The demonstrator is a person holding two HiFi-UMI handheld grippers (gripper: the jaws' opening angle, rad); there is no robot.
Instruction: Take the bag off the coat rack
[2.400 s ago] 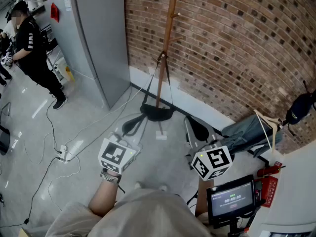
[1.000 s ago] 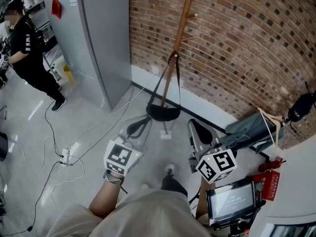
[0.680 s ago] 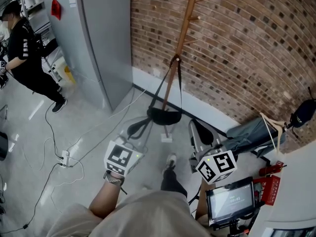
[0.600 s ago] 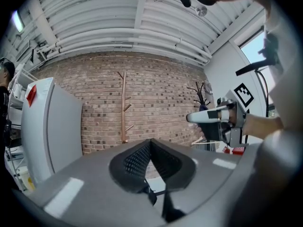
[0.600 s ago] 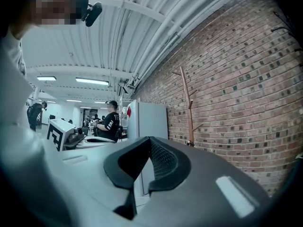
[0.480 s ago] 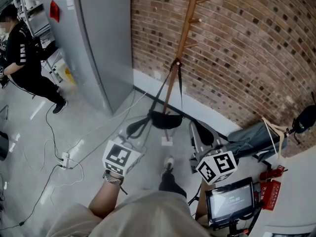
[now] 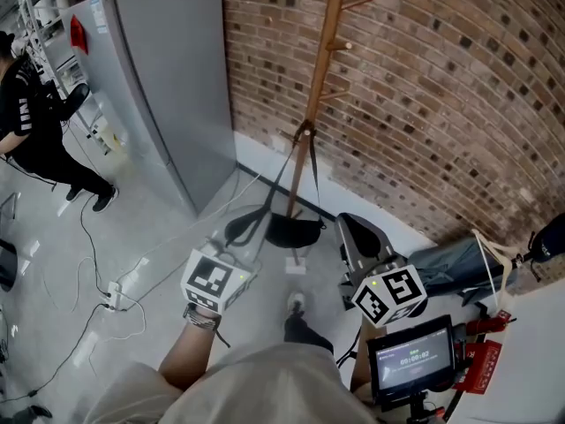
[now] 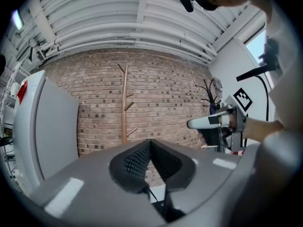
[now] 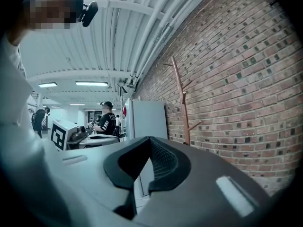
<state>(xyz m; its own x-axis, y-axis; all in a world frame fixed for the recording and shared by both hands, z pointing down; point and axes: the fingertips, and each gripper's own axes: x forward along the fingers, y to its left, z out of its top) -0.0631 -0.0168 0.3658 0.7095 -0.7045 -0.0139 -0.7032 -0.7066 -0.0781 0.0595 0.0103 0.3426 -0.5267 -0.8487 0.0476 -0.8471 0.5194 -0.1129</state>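
Note:
A black bag [image 7: 296, 230] hangs low by its long straps from a peg on the wooden coat rack [image 7: 325, 64], which stands against the brick wall. In the head view my left gripper [image 7: 240, 230] is just left of the bag body, level and shut with nothing in it. My right gripper [image 7: 353, 235] is just right of the bag, also shut and empty. The left gripper view has its shut jaws [image 8: 150, 145] facing the coat rack [image 8: 124, 103]. In the right gripper view the shut jaws [image 9: 149, 143] sit left of the coat rack [image 9: 182, 103].
A grey fridge [image 7: 159, 87] stands left of the rack. A person [image 7: 31, 122] in black is at the far left. Cables and a power strip [image 7: 110, 294] lie on the floor. A hanger with cloth [image 7: 459, 259] and a small screen [image 7: 413, 360] are at the right.
Both grippers have moved forward toward the coat rack, which now looks nearer. The bag still hangs from its peg, and both jaws have stayed shut.

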